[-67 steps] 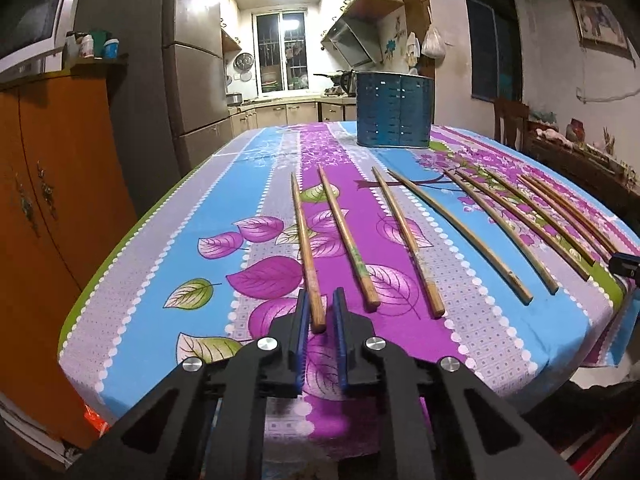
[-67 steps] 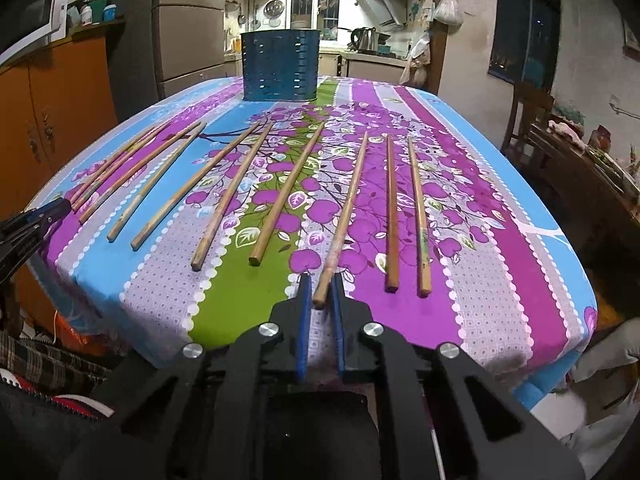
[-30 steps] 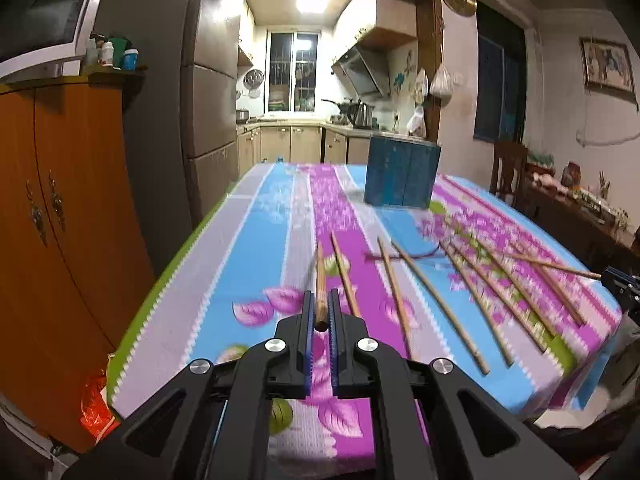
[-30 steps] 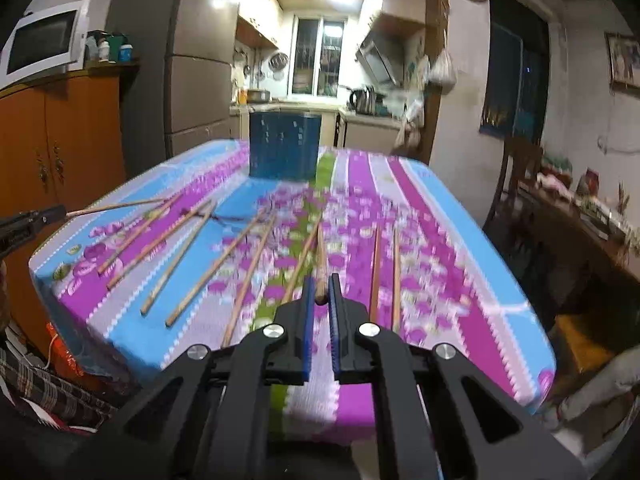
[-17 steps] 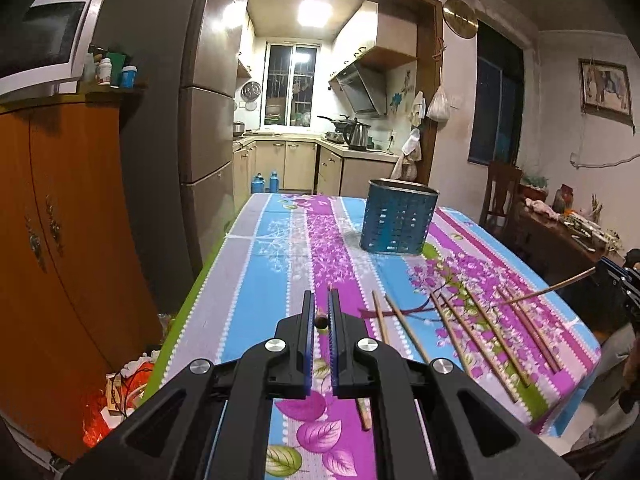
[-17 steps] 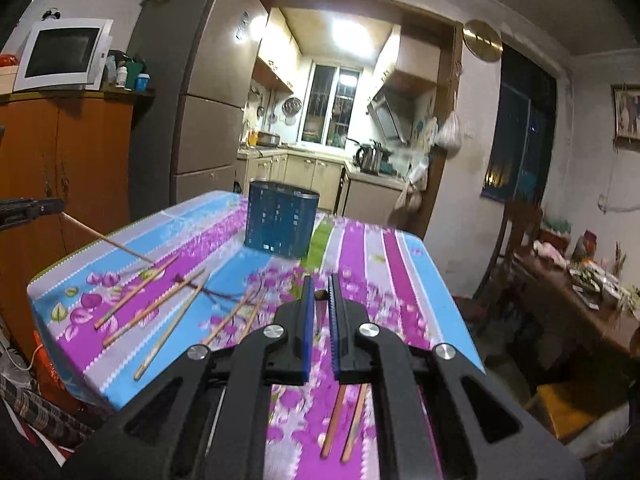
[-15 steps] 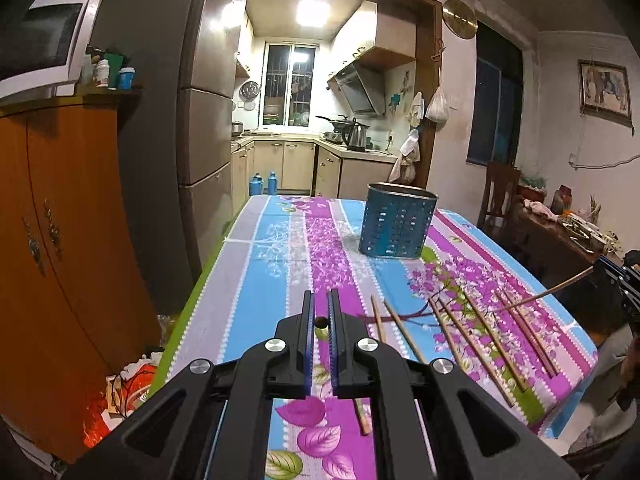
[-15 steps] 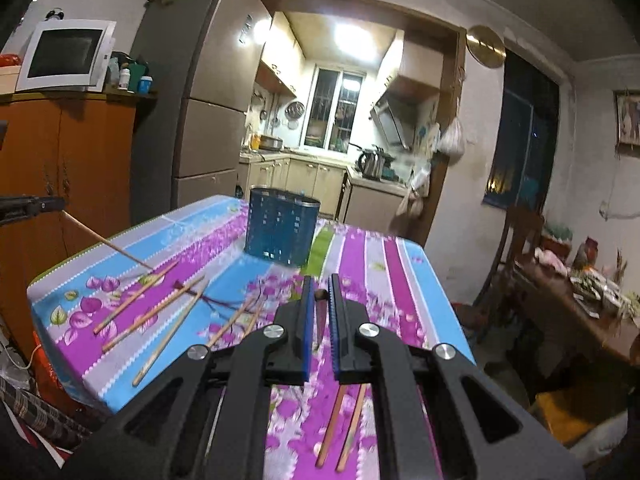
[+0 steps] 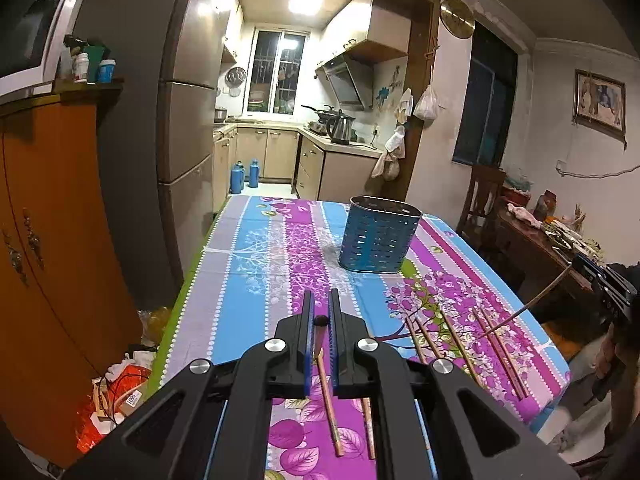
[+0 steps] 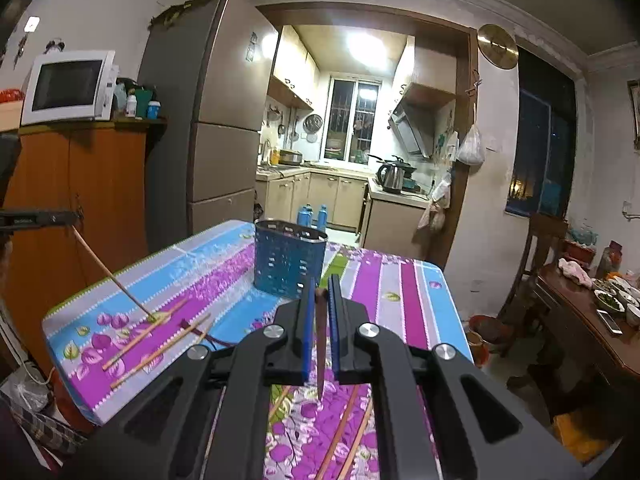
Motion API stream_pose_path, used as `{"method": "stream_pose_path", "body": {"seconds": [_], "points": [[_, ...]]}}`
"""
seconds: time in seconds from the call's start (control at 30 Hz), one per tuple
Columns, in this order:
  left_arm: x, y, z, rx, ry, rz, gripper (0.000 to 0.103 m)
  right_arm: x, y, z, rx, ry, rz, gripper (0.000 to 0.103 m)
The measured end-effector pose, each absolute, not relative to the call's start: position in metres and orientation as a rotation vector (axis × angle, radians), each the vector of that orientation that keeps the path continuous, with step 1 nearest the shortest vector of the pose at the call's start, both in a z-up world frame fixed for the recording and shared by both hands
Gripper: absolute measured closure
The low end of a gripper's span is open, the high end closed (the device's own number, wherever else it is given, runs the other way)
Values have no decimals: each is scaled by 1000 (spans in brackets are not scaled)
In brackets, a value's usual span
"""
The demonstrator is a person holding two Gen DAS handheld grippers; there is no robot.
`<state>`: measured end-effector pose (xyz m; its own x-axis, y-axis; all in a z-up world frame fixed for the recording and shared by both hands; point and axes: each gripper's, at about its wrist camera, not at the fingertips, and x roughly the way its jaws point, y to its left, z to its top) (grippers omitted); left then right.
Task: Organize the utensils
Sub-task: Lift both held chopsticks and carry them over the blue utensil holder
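Both my grippers are up off the table, each clamped on one chopstick. My left gripper (image 9: pixel 319 312) has its blue pads pinched on the top end of a chopstick (image 9: pixel 328 384), which hangs down at a slant toward the floral tablecloth (image 9: pixel 256 248). My right gripper (image 10: pixel 320 300) has its jaws closed on a darker chopstick (image 10: pixel 320 344), hanging almost straight down between the pads.

The blue perforated holder (image 9: pixel 378 236) stands upright on the far part of the table, ahead of both grippers and well apart from them; in the right wrist view it sits just behind the fingertips.

Loose chopsticks (image 9: pixel 460 344) lie flat on the cloth to the right of my left gripper, with more under it near the table's front edge. In the right view several lie at left and a couple below the gripper.

Each wrist camera catches the other gripper at the frame edge, holding its stick tilted over the table.

Background: fridge (image 10: pixel 224 120), orange cabinet (image 9: pixel 52 240), and microwave (image 10: pixel 68 86).
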<state>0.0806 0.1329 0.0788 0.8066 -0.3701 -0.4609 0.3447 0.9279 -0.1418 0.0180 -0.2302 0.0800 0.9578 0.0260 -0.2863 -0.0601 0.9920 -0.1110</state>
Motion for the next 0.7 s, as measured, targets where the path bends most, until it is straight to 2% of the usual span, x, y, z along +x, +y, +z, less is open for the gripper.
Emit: {"method": "stream_pose_path", "body": {"seconds": [0.23, 0.7], "points": [[91, 123, 98, -38, 502, -403, 95, 34, -238, 99, -95, 275, 91, 98], [143, 89, 165, 14, 351, -439, 95, 94, -249, 153, -90, 225, 161, 98]]}}
